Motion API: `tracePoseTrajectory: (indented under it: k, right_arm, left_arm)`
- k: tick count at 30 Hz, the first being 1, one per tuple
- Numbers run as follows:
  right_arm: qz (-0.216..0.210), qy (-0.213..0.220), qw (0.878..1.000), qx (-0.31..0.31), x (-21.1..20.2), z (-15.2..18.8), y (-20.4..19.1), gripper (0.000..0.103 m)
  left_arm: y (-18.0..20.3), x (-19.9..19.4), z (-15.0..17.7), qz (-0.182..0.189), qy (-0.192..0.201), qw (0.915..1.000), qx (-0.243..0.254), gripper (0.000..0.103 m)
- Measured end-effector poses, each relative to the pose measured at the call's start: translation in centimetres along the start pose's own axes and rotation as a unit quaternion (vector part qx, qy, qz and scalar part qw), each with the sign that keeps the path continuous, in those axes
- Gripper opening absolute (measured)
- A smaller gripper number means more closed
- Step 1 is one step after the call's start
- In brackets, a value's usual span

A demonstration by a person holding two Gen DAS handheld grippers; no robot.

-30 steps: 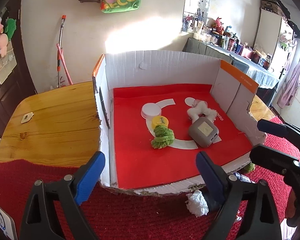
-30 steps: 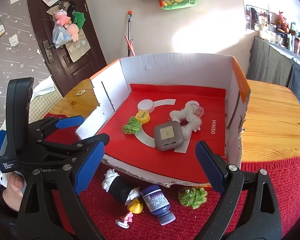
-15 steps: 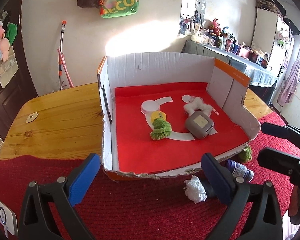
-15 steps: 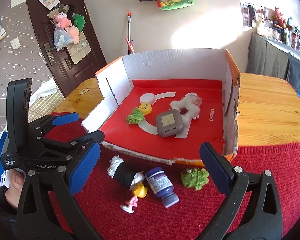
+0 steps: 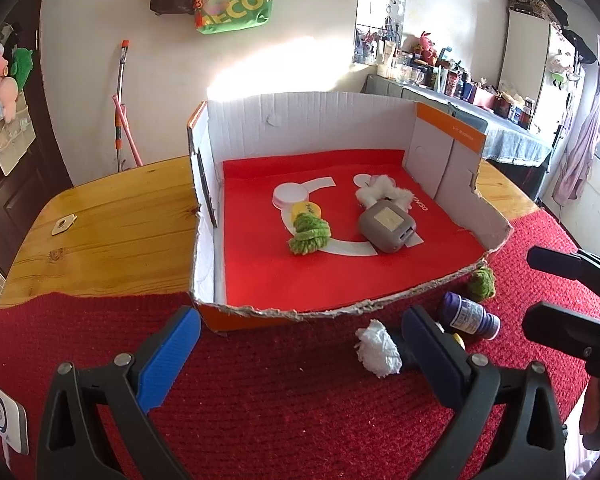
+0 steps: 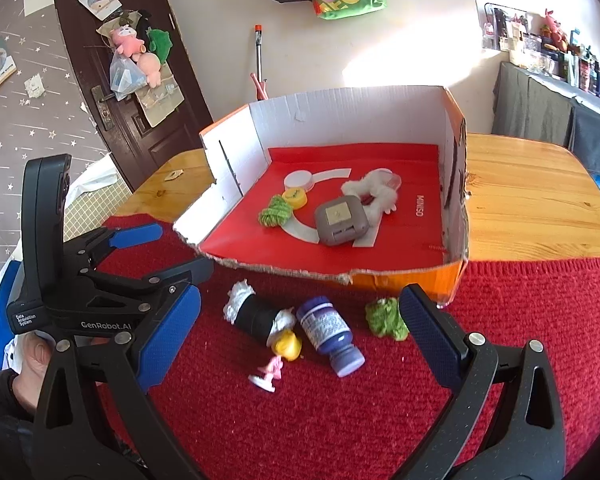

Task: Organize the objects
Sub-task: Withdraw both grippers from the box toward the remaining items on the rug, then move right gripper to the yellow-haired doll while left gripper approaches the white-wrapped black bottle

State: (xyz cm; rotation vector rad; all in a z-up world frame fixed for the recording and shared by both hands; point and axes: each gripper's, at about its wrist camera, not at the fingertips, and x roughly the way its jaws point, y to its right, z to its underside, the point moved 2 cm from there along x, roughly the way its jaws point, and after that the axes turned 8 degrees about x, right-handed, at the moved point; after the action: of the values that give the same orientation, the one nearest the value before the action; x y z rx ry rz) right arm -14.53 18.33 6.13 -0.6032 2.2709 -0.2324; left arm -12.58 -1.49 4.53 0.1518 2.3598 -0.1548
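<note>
Both the left gripper (image 5: 298,346) and right gripper (image 6: 300,322) stood wide and empty, while several things already lay in the cardboard box (image 6: 454,128) and the purple bottle (image 6: 330,334), black roll (image 6: 256,316), green pompom (image 6: 386,318) and small figurine (image 6: 276,360) waited outside on the red-covered surface (image 6: 340,420).

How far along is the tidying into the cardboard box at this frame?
About half done. In the box: grey case, white fluffy toy, green yarn ball, two lids. Nothing in hand: left tool and right tool are open and empty. Left on the mat: purple bottle, black roll, small figurine, green puff.
</note>
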Motion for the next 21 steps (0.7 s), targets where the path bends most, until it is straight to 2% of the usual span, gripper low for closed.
tracePoseTrajectory:
  k: [9,12,14,16,19,21]
  right_arm:
    - [0.019,-0.004,1.000,-0.012,-0.5,1.8,0.0,0.100]
    - [0.027,-0.010,0.999,-0.022,-0.4,2.4,-0.1,0.083]
    - [0.030,-0.017,0.999,-0.029,-0.2,3.0,-0.3,0.068]
    - [0.030,-0.023,0.999,-0.033,0.1,3.4,-0.5,0.061]
    - [0.027,-0.034,0.998,-0.040,0.5,4.1,-0.8,0.059]
    - [0.024,-0.042,0.998,-0.045,0.8,4.6,-1.1,0.056]
  left_arm:
    - [0.7,-0.1,0.7,0.002,-0.005,1.0000,0.003,0.103]
    - [1.1,-0.1,0.8,0.008,-0.006,0.9999,0.006,0.103]
    - [1.4,-0.2,0.9,0.010,-0.006,0.9999,0.010,0.101]
    - [1.9,-0.1,0.9,0.012,-0.007,0.9997,0.018,0.093]
    - [2.6,0.2,1.0,0.022,-0.014,0.9993,0.028,0.082]
    - [3.1,0.4,1.1,0.027,-0.018,0.9989,0.035,0.079]
